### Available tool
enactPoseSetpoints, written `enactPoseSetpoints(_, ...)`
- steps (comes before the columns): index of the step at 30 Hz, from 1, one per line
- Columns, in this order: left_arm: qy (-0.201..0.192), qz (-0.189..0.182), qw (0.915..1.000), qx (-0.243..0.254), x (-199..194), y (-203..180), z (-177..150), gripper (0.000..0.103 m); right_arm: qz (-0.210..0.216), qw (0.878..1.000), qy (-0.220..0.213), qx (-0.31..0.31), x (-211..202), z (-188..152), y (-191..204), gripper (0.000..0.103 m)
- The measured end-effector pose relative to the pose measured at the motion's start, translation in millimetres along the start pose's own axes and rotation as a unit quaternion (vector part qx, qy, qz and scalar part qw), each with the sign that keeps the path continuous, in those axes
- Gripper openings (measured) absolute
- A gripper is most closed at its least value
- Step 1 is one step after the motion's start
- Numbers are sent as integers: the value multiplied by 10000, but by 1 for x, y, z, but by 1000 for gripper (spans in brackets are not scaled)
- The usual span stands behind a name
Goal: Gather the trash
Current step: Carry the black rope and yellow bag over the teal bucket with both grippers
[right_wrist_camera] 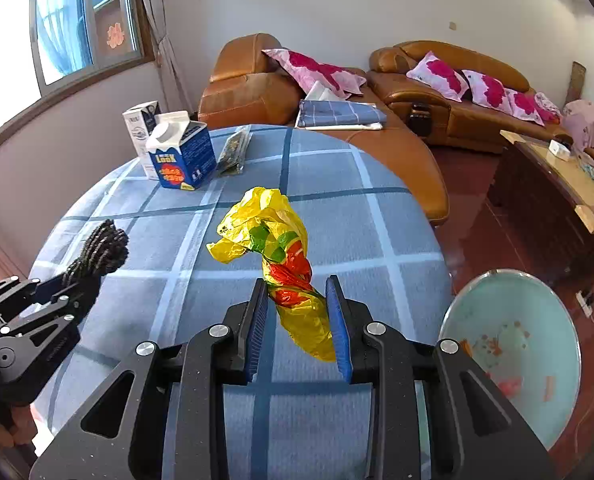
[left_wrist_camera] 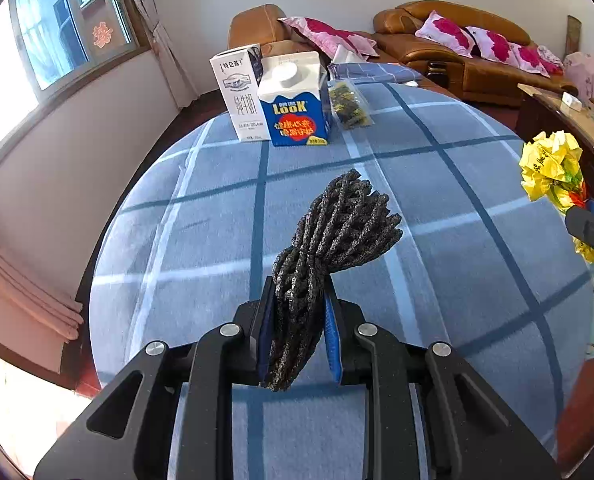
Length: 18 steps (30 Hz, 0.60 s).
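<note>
Left gripper (left_wrist_camera: 299, 292) jaws clamp black mesh (left_wrist_camera: 333, 236), right gripper (right_wrist_camera: 299, 292) jaws pinch yellow wrapper (right_wrist_camera: 281, 256), basin (right_wrist_camera: 513, 344) beside

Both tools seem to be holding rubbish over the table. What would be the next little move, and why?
Probably swing the right tool sideways over the pale green basin at the table's right edge and let go there. It grips a crumpled yellow wrapper in the air, and the basin looks like the nearest container. The left tool holds a black net bundle, which could follow.
</note>
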<state>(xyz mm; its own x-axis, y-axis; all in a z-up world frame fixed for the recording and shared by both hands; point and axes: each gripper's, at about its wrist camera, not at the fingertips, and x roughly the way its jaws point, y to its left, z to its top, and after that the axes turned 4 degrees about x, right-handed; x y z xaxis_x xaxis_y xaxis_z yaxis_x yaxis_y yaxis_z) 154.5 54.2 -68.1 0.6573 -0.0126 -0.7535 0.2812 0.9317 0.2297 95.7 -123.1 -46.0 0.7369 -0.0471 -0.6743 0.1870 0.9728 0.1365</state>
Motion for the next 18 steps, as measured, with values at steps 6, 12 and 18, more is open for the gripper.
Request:
enactPoseSetpoints(6,-34,-36,10000,-53,-15,-14,-11,22,23,9999,-127,92,-23,-15,-5,30)
enactPoseSetpoints(12,-110,-97,9999,-40,-31,-27,-22,22,-54,9995,-274,119,-44,-29,-10,30)
enactPoseSetpoints(18,-180,-74,9998,3,-45,-39,-31,22,-163,9990,-363,194,-60,-44,-20,30)
